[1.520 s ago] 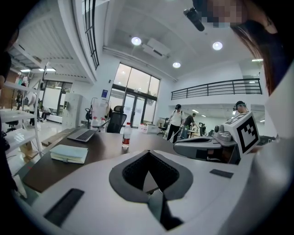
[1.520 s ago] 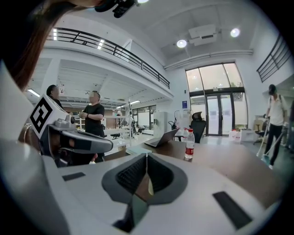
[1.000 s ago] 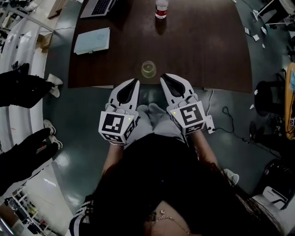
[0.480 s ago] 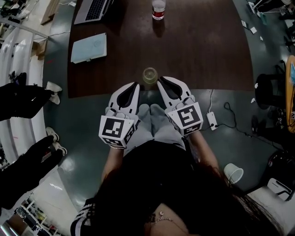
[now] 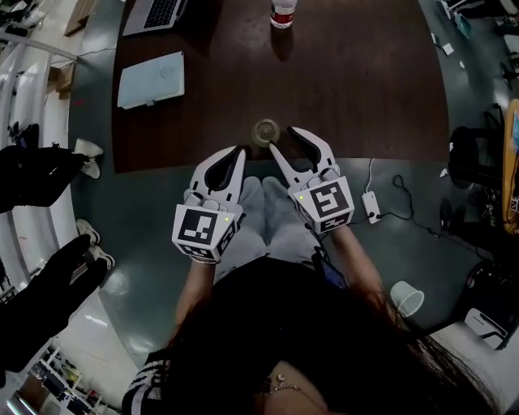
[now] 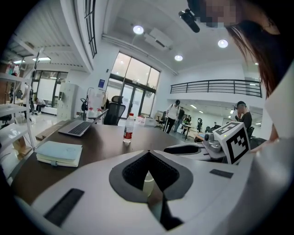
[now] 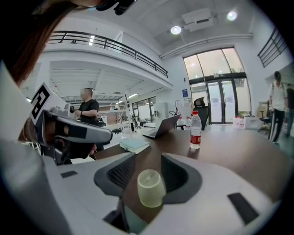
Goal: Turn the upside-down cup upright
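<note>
A translucent cup (image 5: 264, 131) stands upside down near the front edge of the dark table (image 5: 365, 89). In the right gripper view the cup (image 7: 150, 188) shows bottom-up just ahead of the gap between the jaws. My right gripper (image 5: 289, 139) sits just right of the cup, and its jaws are opening with no pad touching it. My left gripper (image 5: 238, 151) hovers at the table edge, just short of the cup and to its left, jaws shut and empty. In the left gripper view only a sliver of the cup (image 6: 148, 182) shows, beyond the closed tips.
A water bottle (image 5: 283, 14) stands at the table's far side, a pale notebook (image 5: 151, 79) and a laptop (image 5: 154, 14) at far left. On the floor lie a paper cup (image 5: 406, 297) and a power adapter (image 5: 374, 206). Another person's dark sleeve (image 5: 40, 170) is at the left.
The right gripper's jaws have gone from shut to parted, and it has edged closer to the cup. The left gripper stays shut and has shifted slightly.
</note>
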